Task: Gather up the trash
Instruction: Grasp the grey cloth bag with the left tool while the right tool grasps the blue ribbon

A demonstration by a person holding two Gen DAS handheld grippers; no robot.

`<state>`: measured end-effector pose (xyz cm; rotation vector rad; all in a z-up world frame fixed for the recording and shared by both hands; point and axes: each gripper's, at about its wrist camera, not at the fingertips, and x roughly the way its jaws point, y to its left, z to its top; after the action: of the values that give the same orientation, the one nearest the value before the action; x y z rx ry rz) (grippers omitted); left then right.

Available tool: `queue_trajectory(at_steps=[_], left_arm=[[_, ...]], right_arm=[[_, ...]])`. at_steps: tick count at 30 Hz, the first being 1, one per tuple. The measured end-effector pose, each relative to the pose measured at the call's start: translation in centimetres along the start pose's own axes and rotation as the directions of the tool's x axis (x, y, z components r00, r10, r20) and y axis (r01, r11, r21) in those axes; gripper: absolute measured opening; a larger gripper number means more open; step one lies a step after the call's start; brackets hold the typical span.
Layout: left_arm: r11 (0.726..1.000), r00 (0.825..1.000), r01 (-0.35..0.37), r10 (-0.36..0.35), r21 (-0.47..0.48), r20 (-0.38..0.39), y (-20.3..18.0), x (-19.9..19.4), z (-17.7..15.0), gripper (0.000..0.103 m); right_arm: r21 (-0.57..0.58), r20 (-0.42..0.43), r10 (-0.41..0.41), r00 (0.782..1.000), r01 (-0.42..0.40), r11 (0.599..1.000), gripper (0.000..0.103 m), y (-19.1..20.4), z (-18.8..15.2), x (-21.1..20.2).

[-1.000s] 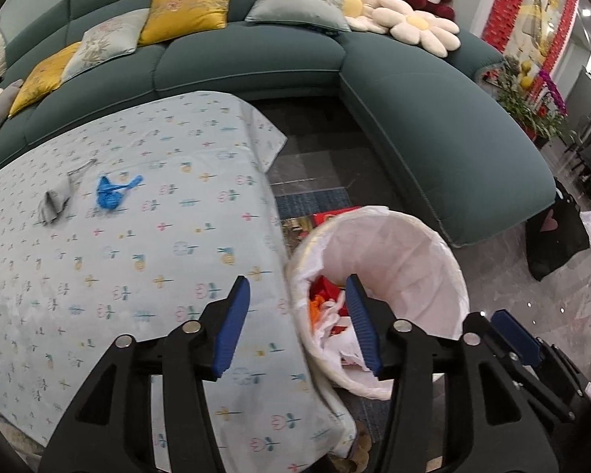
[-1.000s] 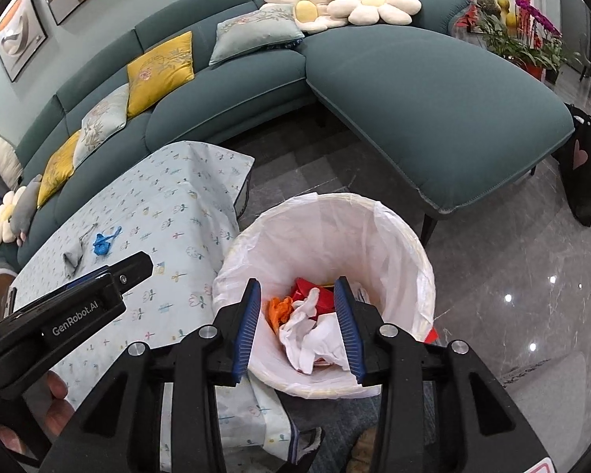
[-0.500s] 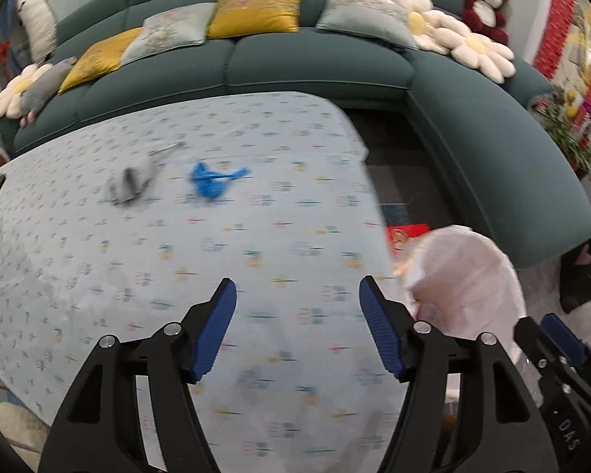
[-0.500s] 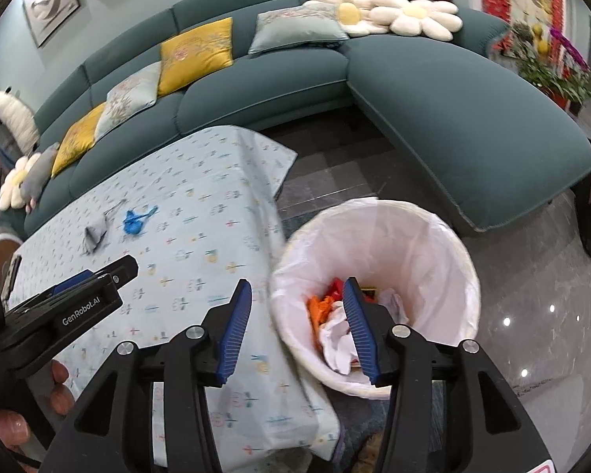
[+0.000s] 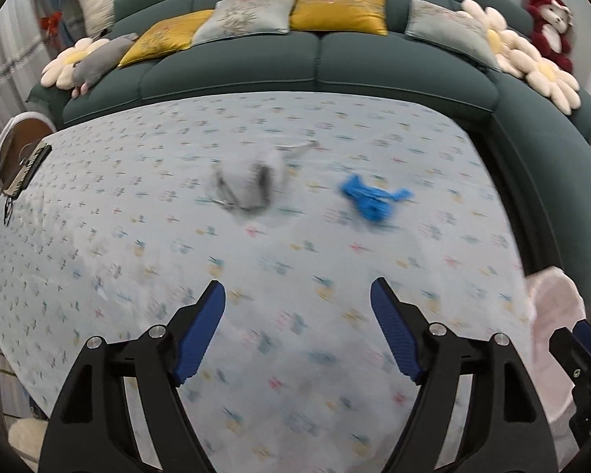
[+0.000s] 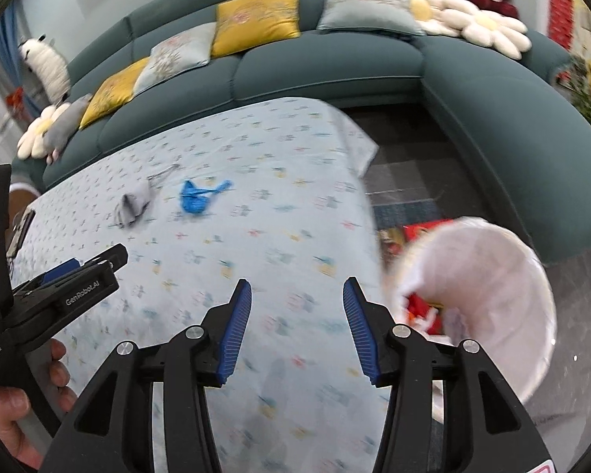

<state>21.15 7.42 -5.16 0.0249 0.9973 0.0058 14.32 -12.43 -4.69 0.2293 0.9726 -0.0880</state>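
On the tablecloth (image 5: 145, 236) lie a blue scrap (image 5: 370, 199) and, just beside it, a grey scrap (image 5: 248, 185). Above the cloth hover both grippers, left (image 5: 297, 329) and right (image 6: 297, 329), jaws apart, holding nothing. Off the cloth's edge stands the bin (image 6: 504, 276).

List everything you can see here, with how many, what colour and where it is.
blue trash: 1, blue, mid-table
grey trash: 1, grey-white, blurred, table, left of blue trash
table: 1, pale floral cloth
bin: 1, white liner, red and white trash inside, floor right of table
sofa: 1, teal, behind table
cushions: 5, yellow and grey, on sofa
left gripper: open, empty, above table
right gripper: open, empty, above table edge
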Motion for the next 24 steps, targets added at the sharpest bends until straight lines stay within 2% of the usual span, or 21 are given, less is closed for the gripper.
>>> queue_trajectory(at_steps=[4,10,19,22,24], left_arm=[[0.999,1.0,-0.024,0.024,-0.033,-0.002,2.5,2.5,1.9,0.079],[0.998,1.0,-0.017,0.018,-0.067,0.008,5.0,5.8,5.5,0.085],[0.996,1.0,0.001,-0.003,-0.085,-0.026,6.6,11.1,9.0,0.085],[0.997,0.999,0.029,-0.032,-0.078,-0.032,6.6,12.0,9.4,0.076],[0.997,0.997,0.052,-0.055,-0.064,-0.047,6.3,12.5,9.4,0.063]], right_arm=[[-0.038,-0.017,0.031,0.999,-0.032,0.999,0.048,3.4,2.0,2.9],[-0.07,-0.051,0.073,0.996,-0.076,0.995,0.048,7.8,5.1,7.8],[-0.111,-0.091,0.064,0.994,-0.074,0.991,0.048,11.5,7.7,13.9],[-0.115,-0.102,0.061,0.993,-0.072,0.991,0.048,12.0,7.8,15.1],[-0.118,-0.109,0.057,0.992,-0.07,0.991,0.047,12.1,7.8,15.8]])
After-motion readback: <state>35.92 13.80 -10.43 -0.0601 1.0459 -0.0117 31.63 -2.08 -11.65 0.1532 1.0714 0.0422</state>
